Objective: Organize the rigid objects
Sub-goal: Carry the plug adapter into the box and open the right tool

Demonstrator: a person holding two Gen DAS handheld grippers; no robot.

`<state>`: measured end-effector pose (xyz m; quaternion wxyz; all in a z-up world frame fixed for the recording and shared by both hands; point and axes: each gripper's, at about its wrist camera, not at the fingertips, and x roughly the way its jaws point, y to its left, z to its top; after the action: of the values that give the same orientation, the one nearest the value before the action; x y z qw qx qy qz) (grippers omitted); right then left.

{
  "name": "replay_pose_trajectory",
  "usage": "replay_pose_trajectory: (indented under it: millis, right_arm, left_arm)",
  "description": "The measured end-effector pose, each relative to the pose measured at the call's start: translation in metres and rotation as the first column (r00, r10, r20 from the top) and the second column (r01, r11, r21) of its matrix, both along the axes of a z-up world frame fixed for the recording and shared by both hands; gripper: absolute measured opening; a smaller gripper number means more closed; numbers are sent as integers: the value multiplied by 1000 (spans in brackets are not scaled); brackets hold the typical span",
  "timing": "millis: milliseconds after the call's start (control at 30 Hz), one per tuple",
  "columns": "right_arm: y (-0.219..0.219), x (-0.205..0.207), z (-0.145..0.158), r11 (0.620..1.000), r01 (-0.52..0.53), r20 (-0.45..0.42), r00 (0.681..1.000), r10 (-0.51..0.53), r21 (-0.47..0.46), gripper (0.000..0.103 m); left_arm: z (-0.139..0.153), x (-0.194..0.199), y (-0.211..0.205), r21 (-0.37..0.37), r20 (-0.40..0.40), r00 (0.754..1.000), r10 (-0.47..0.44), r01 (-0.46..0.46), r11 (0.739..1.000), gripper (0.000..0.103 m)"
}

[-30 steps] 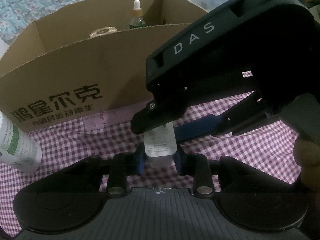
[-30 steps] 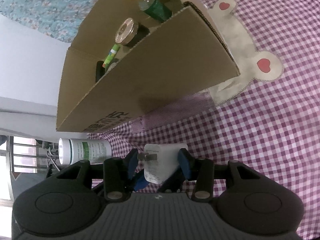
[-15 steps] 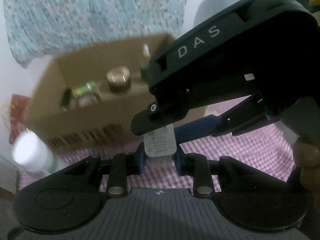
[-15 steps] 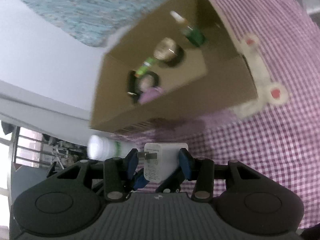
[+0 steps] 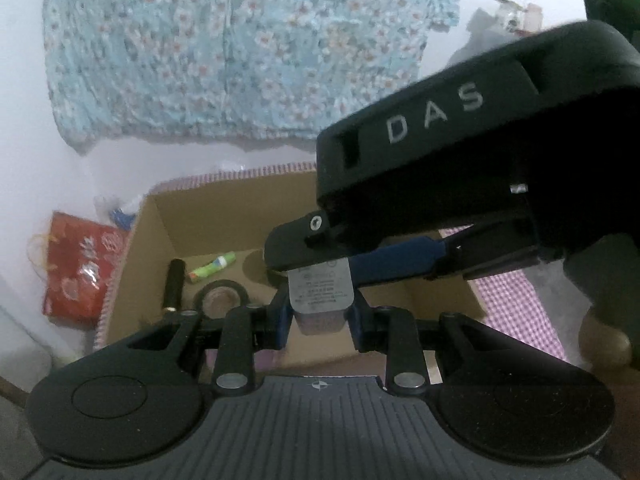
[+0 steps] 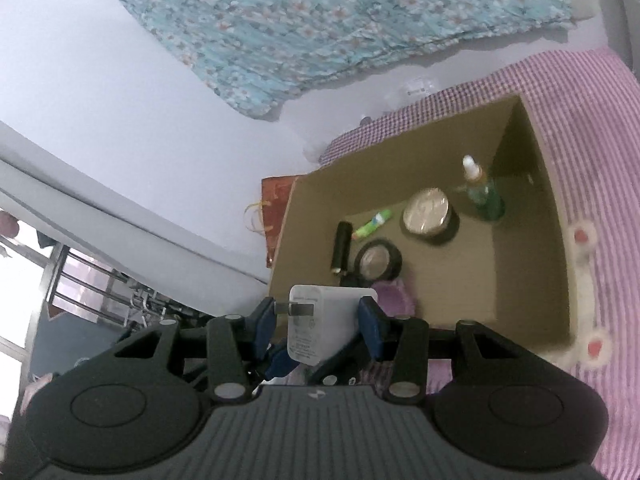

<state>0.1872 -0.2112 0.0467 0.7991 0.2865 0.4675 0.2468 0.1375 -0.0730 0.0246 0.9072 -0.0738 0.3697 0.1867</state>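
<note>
Right wrist view: a white charger (image 6: 320, 330) sits clamped between the blue pads of the right gripper (image 6: 322, 320), prongs toward its left pad. The left gripper (image 5: 320, 312) pinches the same charger (image 5: 321, 294) narrowly from another side. Ahead of and below both grippers stands an open cardboard box (image 6: 532, 240) on a purple checked cloth (image 6: 600, 128), holding a dropper bottle (image 6: 482, 192), a round tin (image 6: 428, 214), a green tube (image 6: 372, 222) and a black cylinder (image 6: 342, 246).
</note>
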Motion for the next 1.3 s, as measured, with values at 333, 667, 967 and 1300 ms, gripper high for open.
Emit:
replay_pose_trajectory:
  millis: [333,667,967,1300]
  right_arm:
    - [-3,89,-69,998,-52,-189,981,46,-30,49]
    - [3,121,-116,992,-100,-283,956,74,-78,49]
    - [8,115,-122,988,-121,-297,951,88,-94,48]
    - [13,117,-116,985,-128,-309,947,87,-113,48]
  left_arm:
    - [-42,53,22,-152,-192,981,26,-56,987,28]
    - [-66,74,35,-182,-293,956,29,-86,979,28]
    - [-72,76,41,-194,-303,953,26,-88,977,28]
    - [-65,65,38,-207,-289,957,20,-83,975,29]
